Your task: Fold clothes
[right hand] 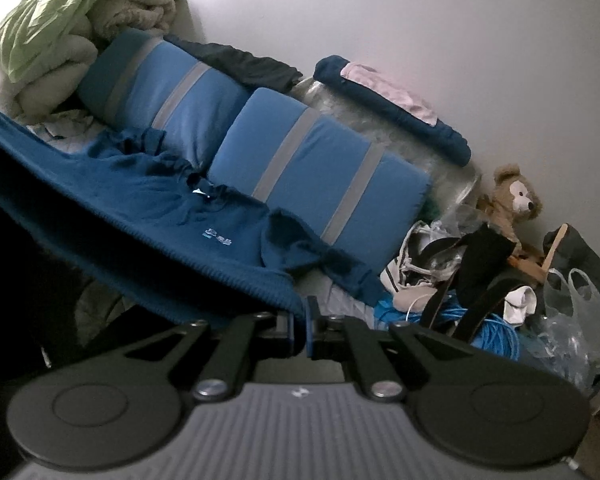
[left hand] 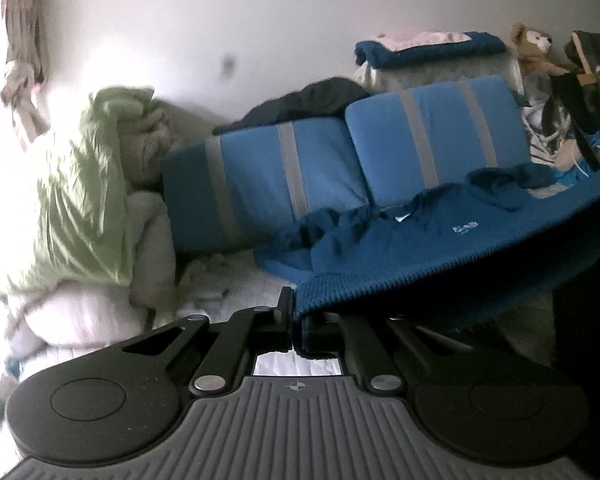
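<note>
A dark blue sweater (left hand: 400, 240) with a small light logo lies spread on the bed, collar and sleeves bunched against the striped cushions. Its ribbed hem is lifted off the bed and stretched between both grippers. My left gripper (left hand: 298, 308) is shut on the hem's left corner. In the right wrist view the same sweater (right hand: 148, 200) runs up to the left, and my right gripper (right hand: 302, 312) is shut on the hem's right corner. The underside of the lifted hem is in dark shadow.
Two blue cushions with grey stripes (left hand: 340, 160) lean along the wall behind the sweater. A green and cream duvet pile (left hand: 80, 200) sits at the left. Folded blue and pink clothes (right hand: 396, 108), a teddy bear (right hand: 508, 200), bags and a blue cable coil (right hand: 496, 332) crowd the right.
</note>
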Tool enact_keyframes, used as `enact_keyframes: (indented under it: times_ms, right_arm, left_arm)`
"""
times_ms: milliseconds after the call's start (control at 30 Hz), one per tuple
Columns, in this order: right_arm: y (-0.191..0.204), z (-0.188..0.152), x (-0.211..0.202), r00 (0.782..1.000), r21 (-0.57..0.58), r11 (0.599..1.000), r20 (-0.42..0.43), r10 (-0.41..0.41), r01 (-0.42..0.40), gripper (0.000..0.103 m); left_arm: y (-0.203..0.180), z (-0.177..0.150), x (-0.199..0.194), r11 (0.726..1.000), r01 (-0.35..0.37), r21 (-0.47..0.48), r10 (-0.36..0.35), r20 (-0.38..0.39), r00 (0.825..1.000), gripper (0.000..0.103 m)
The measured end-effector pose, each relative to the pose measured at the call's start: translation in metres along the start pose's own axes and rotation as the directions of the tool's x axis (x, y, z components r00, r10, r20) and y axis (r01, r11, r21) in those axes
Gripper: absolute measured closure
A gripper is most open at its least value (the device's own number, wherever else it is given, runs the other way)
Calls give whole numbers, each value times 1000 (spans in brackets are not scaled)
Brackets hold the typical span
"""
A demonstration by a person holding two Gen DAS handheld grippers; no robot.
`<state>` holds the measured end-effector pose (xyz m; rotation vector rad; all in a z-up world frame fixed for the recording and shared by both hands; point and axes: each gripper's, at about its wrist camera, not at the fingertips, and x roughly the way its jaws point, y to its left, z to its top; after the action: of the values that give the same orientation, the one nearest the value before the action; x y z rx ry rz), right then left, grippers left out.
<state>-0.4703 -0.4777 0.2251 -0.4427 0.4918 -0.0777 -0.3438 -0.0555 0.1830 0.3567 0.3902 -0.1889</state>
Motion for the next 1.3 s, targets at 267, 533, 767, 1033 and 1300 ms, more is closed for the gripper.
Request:
enact_keyframes:
  times_ms: [267, 533, 767, 1033, 1300]
  right_arm:
    - [12, -29, 27, 979, 35, 993, -168, 117, -112, 91]
    - [10, -54, 53, 894, 81, 949, -319, 314, -304, 14]
    - [-36, -40, 38, 841, 171, 866, -211, 498, -470, 0]
    - [-71, 27, 36, 886, 121, 891, -106, 451, -439, 0]
    - [-94, 76, 50, 910, 187, 894, 3, 414, -407, 0]
  left_arm:
    - [-10, -27, 35, 996, 88, -4, -87, -216, 972, 92]
    - [-2, -35, 38, 972, 226, 58, -193, -341, 920, 31]
    - [22, 5, 17, 934, 355, 37, -328, -300, 896, 31]
    - [40, 67, 10, 929, 370, -7, -366, -162, 916, 31]
    - [43, 121, 23, 934, 355, -39, -357, -64, 932, 31]
